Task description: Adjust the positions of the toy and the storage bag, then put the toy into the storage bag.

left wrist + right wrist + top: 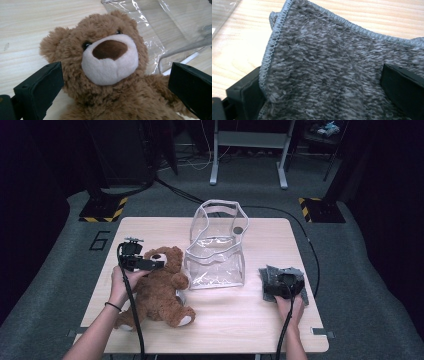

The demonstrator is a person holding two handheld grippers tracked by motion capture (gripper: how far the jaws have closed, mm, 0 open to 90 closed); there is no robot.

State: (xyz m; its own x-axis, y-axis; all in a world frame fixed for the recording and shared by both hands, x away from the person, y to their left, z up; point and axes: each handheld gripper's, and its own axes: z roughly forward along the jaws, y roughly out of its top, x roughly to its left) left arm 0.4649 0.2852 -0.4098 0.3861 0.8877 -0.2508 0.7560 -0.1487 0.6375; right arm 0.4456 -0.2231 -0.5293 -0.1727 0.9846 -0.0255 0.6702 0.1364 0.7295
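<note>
A brown teddy bear [161,290] lies on its back on the left part of the wooden table [250,320]. My left gripper [154,264] hovers over its head, open; in the left gripper view the bear's face [110,62] sits between the wide jaws of the left gripper [116,76], untouched by them. On the right lies a grey knitted cloth [270,272]. My right gripper [283,289] rests on it. In the right gripper view the cloth [332,57] spreads between the widely parted jaws of the right gripper [322,80] and overlaps the left one.
A clear plastic bag [216,255] with white trim stands open-topped at the table's middle, just right of the bear; its film [175,27] shows behind the bear's head. Cables and yellow-black striped stand bases [102,210] lie on the grey floor beyond the table.
</note>
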